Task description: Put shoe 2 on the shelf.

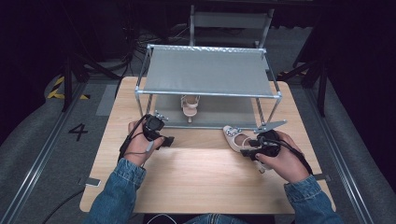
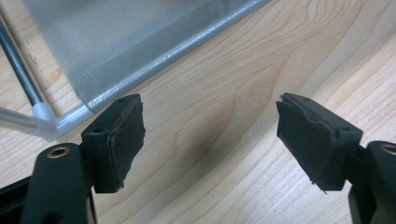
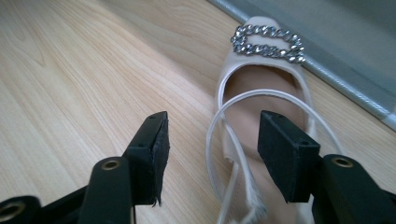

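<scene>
Surroundings: dark room, grey floor with a metal rail on each side; a light wooden table [image 1: 196,177] is seen from above.
Floor mark: a black figure four [image 1: 78,131] is painted left of the table.
Left tool [image 1: 164,140]: held in the person's left hand near the front left leg of the rack; its jaws are spread wide with nothing between them, only bare wood being seen past them in the left gripper view [image 2: 210,135].
Rack [image 1: 208,72]: a metal-framed shoe rack with grey fabric shelves is set on the far half of the table; its lower front corner [image 2: 56,123] is seen just beyond the left tool.
Shoe on rack [image 1: 190,106]: a pale heeled sandal is stood on the lower shelf, toward the middle.
Shoe on table [image 1: 235,137]: a pale sandal with a glittering chain buckle is laid on the wood just in front of the rack's lower shelf, right of centre; its buckle [image 3: 267,43] points toward the rack.
Right tool [image 1: 247,144]: held in the right hand at the heel end of that sandal; its jaws are parted [image 3: 212,156], with a thin strap lying between them, and the pads are not pressed on it.
</scene>
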Action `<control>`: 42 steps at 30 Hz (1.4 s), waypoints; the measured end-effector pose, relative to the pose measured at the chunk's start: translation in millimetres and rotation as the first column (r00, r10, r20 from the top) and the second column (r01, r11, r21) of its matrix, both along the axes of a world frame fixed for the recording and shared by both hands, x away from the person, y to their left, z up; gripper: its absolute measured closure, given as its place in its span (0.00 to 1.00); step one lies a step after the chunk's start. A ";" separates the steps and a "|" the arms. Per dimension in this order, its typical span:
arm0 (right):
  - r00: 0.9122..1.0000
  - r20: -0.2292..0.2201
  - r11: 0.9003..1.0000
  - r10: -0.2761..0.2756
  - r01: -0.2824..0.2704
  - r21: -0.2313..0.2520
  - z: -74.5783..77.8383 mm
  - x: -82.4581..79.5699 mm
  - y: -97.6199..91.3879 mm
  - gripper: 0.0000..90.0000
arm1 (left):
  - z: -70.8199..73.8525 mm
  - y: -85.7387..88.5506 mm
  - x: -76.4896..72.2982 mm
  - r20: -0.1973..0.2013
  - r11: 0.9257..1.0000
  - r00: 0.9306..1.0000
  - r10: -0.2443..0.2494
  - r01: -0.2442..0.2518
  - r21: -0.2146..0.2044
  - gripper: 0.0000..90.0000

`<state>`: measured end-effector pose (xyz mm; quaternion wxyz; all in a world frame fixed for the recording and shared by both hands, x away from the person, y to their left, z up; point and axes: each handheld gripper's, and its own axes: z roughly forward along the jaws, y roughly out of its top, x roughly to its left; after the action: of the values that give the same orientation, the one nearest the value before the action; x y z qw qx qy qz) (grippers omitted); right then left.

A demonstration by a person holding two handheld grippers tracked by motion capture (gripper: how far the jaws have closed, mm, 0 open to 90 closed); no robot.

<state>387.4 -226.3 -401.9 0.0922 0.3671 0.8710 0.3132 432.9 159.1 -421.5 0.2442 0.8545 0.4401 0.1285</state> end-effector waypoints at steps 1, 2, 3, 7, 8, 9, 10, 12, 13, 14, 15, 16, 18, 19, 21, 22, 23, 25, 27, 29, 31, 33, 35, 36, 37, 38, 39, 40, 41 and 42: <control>1.000 -0.006 1.000 0.004 -0.004 -0.003 -3.1 1.8 1.9 0.48 | -0.2 1.1 -0.6 0.000 1.000 1.000 0.001 -0.001 0.004 0.26; 1.000 -0.016 1.000 0.009 -0.009 -0.011 -6.9 4.0 4.3 0.48 | -0.5 1.8 -1.3 -0.006 1.000 1.000 0.004 -0.004 0.002 0.26; 1.000 -0.019 1.000 0.012 -0.013 -0.017 -10.0 5.7 6.3 0.48 | -0.5 1.8 -1.3 -0.006 1.000 1.000 0.004 -0.004 0.002 0.26; 0.999 -0.036 0.999 0.026 -0.027 -0.029 -18.6 11.3 11.0 0.49 | -1.7 6.0 -3.5 -0.011 1.000 1.000 0.006 -0.006 0.008 0.26; 0.999 -0.047 0.999 0.027 -0.029 -0.040 -23.0 14.2 13.9 0.50 | -2.1 8.0 -5.2 -0.012 1.000 1.000 0.014 -0.014 0.010 0.26; 0.998 -0.050 0.999 0.031 -0.033 -0.042 -24.7 15.7 15.0 0.51 | -2.2 9.2 -6.1 -0.014 1.000 1.000 0.018 -0.018 0.012 0.26; 0.998 -0.051 0.998 0.032 -0.034 -0.047 -26.4 17.0 16.3 0.52 | -2.3 10.0 -6.7 -0.015 1.000 1.000 0.022 -0.022 0.009 0.26; 0.998 -0.047 0.997 0.038 -0.041 -0.060 -28.9 19.6 18.3 0.54 | -2.9 13.5 -8.4 -0.008 1.000 1.000 0.025 -0.025 0.017 0.26; 0.998 -0.047 0.997 0.038 -0.041 -0.060 -28.9 19.6 18.3 0.54 | -2.9 13.5 -8.4 -0.008 1.000 1.000 0.025 -0.025 0.017 0.26; 0.998 -0.044 0.996 0.046 -0.049 -0.069 -30.8 21.4 19.7 0.56 | -2.8 15.0 -9.7 -0.016 0.999 0.999 0.031 -0.030 0.015 0.26; 0.997 -0.057 0.995 0.048 -0.053 -0.083 -31.8 22.6 21.2 0.59 | -2.9 16.7 -10.7 -0.017 0.999 0.999 0.037 -0.037 0.012 0.26; 0.997 -0.064 0.994 0.053 -0.059 -0.096 -32.4 23.5 22.7 0.62 | -2.7 17.8 -11.2 -0.013 0.999 0.999 0.038 -0.038 0.019 0.26; 0.996 -0.071 0.991 0.060 -0.068 -0.112 -32.9 24.4 24.6 0.65 | -2.6 20.1 -12.8 -0.013 0.999 0.999 0.046 -0.046 0.016 0.26; 0.995 -0.073 0.990 0.063 -0.071 -0.121 -33.3 24.6 25.6 0.68 | -2.6 21.6 -13.6 -0.014 0.999 0.999 0.048 -0.048 0.015 0.26; 0.996 -0.063 0.987 0.062 -0.070 -0.145 -33.1 24.9 27.0 0.74 | -1.9 23.6 -14.1 -0.014 0.998 0.999 0.052 -0.052 0.019 0.26; 0.996 -0.055 0.985 0.065 -0.073 -0.159 -33.2 25.0 28.0 0.79 | -2.0 23.8 -14.2 -0.013 0.998 0.998 0.056 -0.056 0.016 0.26; 0.996 -0.051 0.983 0.068 -0.076 -0.168 -33.4 24.5 28.9 0.84 | -2.4 24.0 -14.0 -0.012 0.998 0.998 0.057 -0.057 0.012 0.26; 0.997 -0.017 0.975 0.072 -0.074 -0.209 -33.3 23.0 30.9 0.94 | -2.7 24.0 -13.6 -0.011 0.998 0.998 0.054 -0.054 0.015 0.26; 0.997 -0.006 0.973 0.071 -0.070 -0.220 -33.1 22.7 31.4 0.97 | -3.5 22.9 -13.6 -0.025 0.998 0.998 0.063 -0.063 0.007 0.26; 0.998 0.002 0.973 0.068 -0.066 -0.223 -32.7 22.1 31.6 0.97 | -3.7 23.7 -12.3 -0.013 0.998 0.998 0.055 -0.055 0.014 0.26; 0.998 0.012 0.973 0.061 -0.057 -0.225 -31.9 21.1 31.7 0.97 | -3.9 23.9 -12.0 -0.017 0.998 0.998 0.060 -0.060 0.011 0.26; 0.998 0.017 0.973 0.060 -0.055 -0.225 -31.3 20.9 31.5 0.98 | -3.9 24.4 -11.5 -0.017 0.998 0.998 0.059 -0.058 0.008 0.26; 0.998 0.030 0.977 0.051 -0.044 -0.210 -27.8 19.7 30.4 0.98 | -3.5 24.7 -10.8 -0.016 0.998 0.998 0.058 -0.057 0.007 0.26; 0.998 0.033 0.978 0.049 -0.041 -0.205 -26.5 19.3 30.0 0.98 | -3.2 24.8 -10.6 -0.018 0.998 0.998 0.059 -0.059 0.007 0.26; 0.998 0.034 0.979 0.047 -0.039 -0.198 -23.8 18.6 29.4 0.98 | -3.1 24.8 -10.5 -0.018 0.998 0.998 0.060 -0.060 0.007 0.26; 0.998 0.033 0.981 0.045 -0.038 -0.190 -21.9 18.3 29.3 0.98 | -2.8 24.9 -10.3 -0.019 0.998 0.998 0.060 -0.060 0.007 0.26; 0.998 0.030 0.982 0.047 -0.040 -0.184 -20.0 18.1 29.2 0.98 | -2.5 25.3 -9.8 -0.015 0.998 0.998 0.057 -0.057 0.008 0.26; 0.998 0.031 0.982 0.052 -0.045 -0.183 -18.2 18.1 29.7 0.98 | -2.5 25.2 -9.7 -0.014 0.998 0.998 0.059 -0.059 0.004 0.26; 0.998 0.037 0.983 0.053 -0.045 -0.178 -16.2 18.0 30.8 0.98 | -2.2 25.2 -9.9 -0.017 0.998 0.998 0.062 -0.062 -0.001 0.26; 0.997 0.045 0.982 0.058 -0.049 -0.181 -12.7 18.4 33.2 0.98 | -2.2 25.2 -9.9 -0.017 0.998 0.998 0.062 -0.062 -0.001 0.26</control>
<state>405.9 -193.1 -414.6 0.1382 0.3258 0.9026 0.2450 423.0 184.3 -423.7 0.2371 0.8413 0.4685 0.1283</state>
